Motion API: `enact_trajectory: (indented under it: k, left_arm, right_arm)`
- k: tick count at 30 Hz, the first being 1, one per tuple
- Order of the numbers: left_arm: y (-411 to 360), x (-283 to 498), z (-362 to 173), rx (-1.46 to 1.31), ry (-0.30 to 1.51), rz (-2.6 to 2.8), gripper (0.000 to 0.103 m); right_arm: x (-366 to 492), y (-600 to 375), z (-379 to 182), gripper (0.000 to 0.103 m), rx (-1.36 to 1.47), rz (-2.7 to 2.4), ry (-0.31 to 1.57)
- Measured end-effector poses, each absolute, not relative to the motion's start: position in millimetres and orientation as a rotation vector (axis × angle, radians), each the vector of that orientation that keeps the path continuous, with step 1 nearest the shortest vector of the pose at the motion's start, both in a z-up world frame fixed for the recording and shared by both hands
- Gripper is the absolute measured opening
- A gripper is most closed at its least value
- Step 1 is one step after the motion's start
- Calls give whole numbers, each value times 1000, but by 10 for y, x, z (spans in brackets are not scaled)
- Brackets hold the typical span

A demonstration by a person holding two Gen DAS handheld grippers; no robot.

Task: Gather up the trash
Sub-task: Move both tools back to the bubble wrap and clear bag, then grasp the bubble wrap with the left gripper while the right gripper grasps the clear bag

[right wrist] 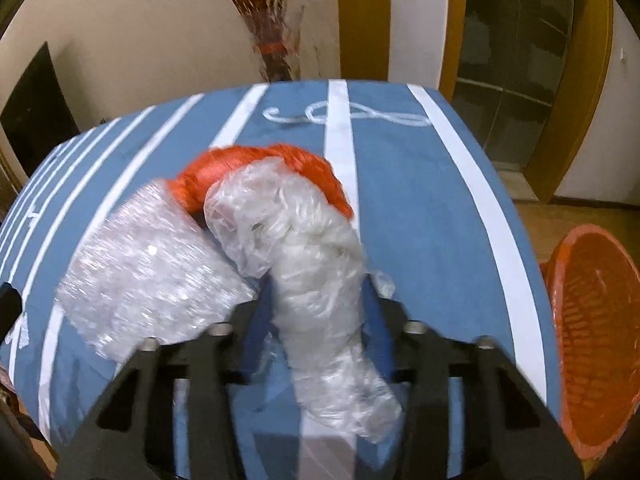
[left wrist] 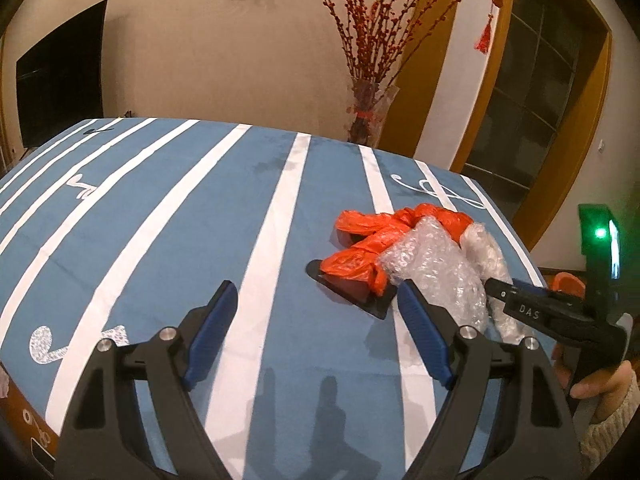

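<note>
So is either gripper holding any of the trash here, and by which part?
The right gripper has its jaws around the near end of the crumpled clear plastic wrap. The left gripper holds nothing, jaws open over the tablecloth.

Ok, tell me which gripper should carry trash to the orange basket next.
Right. Its jaws already straddle the clear plastic wrap, and the orange basket sits just beside it off the table edge. The left gripper is open over bare tablecloth.
</note>
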State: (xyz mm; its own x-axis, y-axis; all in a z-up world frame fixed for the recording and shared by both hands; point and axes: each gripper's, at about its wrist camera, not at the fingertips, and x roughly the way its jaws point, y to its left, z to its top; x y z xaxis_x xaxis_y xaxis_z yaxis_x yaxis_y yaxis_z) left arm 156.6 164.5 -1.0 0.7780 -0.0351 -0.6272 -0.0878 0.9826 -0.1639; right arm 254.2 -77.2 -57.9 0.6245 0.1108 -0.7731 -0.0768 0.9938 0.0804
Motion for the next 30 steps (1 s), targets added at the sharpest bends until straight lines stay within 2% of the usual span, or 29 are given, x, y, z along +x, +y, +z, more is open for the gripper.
enact_trajectory:
  k: [4, 17, 18, 20, 22, 23, 24, 25, 30]
  left_arm:
    - [1529, 1630, -24, -189, 692, -6, 81]
    - [926, 2041, -113, -140, 740, -77, 80]
    - [901, 2074, -135, -131, 749, -71, 77]
    - [862, 2140, -183, -120, 771, -73, 64]
    - [842, 2188, -220, -123, 792, -90, 40]
    - [837, 2197, -229, -128, 798, -101, 33]
    - [835, 2196, -231, -135, 802, -114, 20]
    - [834, 2188, -228, -146, 803, -133, 14]
    - [814, 2069, -89, -152, 753, -172, 11]
  right_arm:
    - [2460, -986, -536, 21, 86, 82, 872]
    - [2268, -1416, -446, 19, 150, 42, 837]
    - [2260, -1425, -444, 19, 152, 44, 837]
    - [2229, -1447, -431, 19, 153, 48, 833]
    - [2215, -1459, -419, 19, 154, 48, 829]
    - [2202, -1469, -409, 19, 156, 48, 825]
    - [2190, -1480, -400, 19, 157, 49, 821]
    - [2180, -1493, -389, 19, 159, 49, 816]
    - [2067, -1562, -280, 19, 160, 48, 778]
